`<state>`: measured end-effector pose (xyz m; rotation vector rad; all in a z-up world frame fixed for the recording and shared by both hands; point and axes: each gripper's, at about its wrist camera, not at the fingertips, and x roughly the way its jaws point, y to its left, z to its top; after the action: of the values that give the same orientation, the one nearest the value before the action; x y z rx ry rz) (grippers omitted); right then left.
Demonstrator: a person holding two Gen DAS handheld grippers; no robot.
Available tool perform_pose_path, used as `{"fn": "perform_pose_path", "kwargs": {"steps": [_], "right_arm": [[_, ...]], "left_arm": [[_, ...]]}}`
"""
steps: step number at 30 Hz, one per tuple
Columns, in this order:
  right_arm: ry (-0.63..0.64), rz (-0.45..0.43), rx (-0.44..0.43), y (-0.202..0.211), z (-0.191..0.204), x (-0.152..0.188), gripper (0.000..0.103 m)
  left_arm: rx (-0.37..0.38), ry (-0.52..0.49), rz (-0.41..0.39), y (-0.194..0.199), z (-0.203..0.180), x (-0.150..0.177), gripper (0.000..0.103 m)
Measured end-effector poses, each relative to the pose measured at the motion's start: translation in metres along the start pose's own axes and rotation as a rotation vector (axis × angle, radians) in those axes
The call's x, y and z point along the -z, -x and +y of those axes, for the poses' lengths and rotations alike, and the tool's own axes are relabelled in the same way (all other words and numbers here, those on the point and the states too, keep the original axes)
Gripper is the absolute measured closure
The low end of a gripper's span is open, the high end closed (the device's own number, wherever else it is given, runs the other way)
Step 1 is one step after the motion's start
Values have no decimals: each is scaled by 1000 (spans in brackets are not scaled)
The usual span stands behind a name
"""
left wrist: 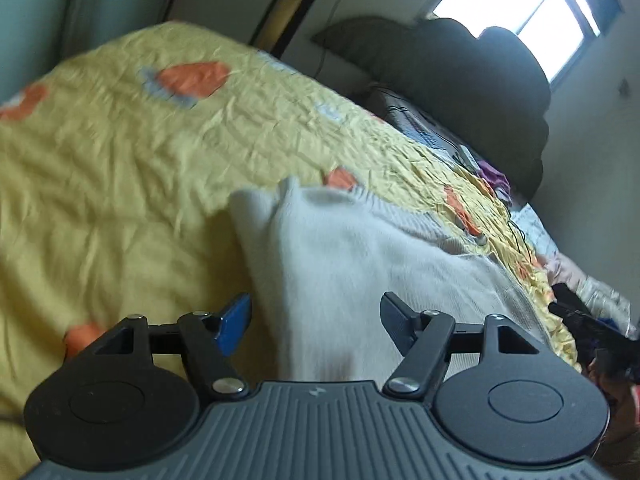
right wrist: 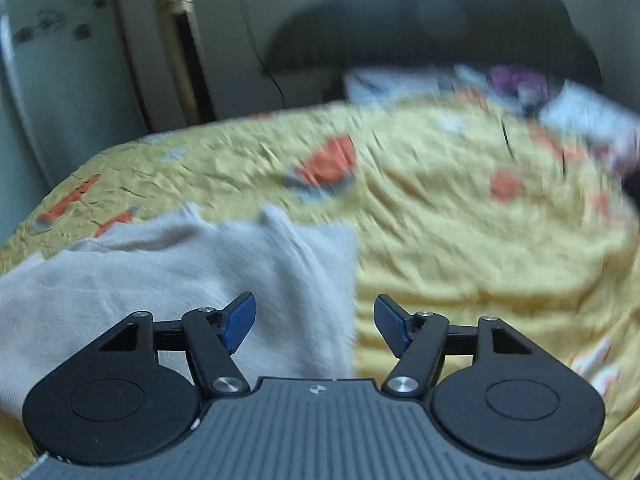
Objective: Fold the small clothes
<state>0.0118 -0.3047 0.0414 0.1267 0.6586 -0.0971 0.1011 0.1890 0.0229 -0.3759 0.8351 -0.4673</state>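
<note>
A small white knitted garment (left wrist: 360,264) lies on the yellow bedspread (left wrist: 120,160), partly folded with a raised fold at its far left corner. My left gripper (left wrist: 316,320) is open and empty just above its near edge. In the right wrist view the same garment (right wrist: 180,276) lies left of centre on the bedspread (right wrist: 480,260). My right gripper (right wrist: 316,320) is open and empty over the garment's right edge. Both views are blurred by motion.
Dark pillows (left wrist: 460,80) are stacked at the head of the bed under a window (left wrist: 520,4). Purple cloth (left wrist: 496,176) and other clutter lie along the bed's right side. A wall and door frame (right wrist: 180,48) stand beyond the bed.
</note>
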Motion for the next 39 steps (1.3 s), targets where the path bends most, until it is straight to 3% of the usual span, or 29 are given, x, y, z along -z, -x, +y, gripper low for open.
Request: {"fn": "perform_pose_path", "kwargs": {"steps": [3,5,7,10,13,15,16,17,20,22,24,25,28,30,33,34,35,37,39], "right_arm": [[125,-48,-119,4,51,-9,26],[175,-24,-233,-9,86,-10,25],[202,22,-293,-28,117,-8,25],[242,80,-360,-53,159,-1,25],[244,132,-447,-67,192,10,24],[261,142,-447,-69,213,18,20],[288,131,-438,-68,221,20,20],[312,123,-434,-67,229,21,20],[364,113,-426,-67,245,21,15],[398,104,-423,-65,254,21,15],[426,97,-427,-65,259,23,12],[433,100,-434,-66,260,24,9],[443,92,-429,-67,262,30,6],[428,87,-428,-68,262,32,5],[410,85,-424,-69,262,31,5],[411,86,-422,-69,262,31,5],[415,86,-420,-69,263,31,5],[421,87,-418,-69,264,31,4],[426,86,-416,-69,266,31,4]], "left_arm": [[-15,-22,26,-25,-11,-15,32],[-46,9,50,-45,-8,-23,32],[-26,60,68,-58,1,-30,32],[56,206,92,-75,29,-38,32],[162,429,82,-83,62,-40,32],[224,540,59,-84,80,-37,34],[231,558,53,-84,84,-35,41],[214,555,57,-84,85,-34,52],[167,509,59,-76,80,-33,57],[133,461,6,-62,77,-36,55],[31,354,-25,-53,71,-41,53],[20,333,-22,-54,72,-43,44],[123,355,84,-74,76,-47,35],[98,331,91,-84,74,-49,34],[138,344,91,-95,76,-54,36],[135,347,81,-97,77,-56,52],[123,340,67,-97,79,-57,78],[124,325,26,-94,76,-59,80],[94,239,-77,-79,58,-60,82]]}}
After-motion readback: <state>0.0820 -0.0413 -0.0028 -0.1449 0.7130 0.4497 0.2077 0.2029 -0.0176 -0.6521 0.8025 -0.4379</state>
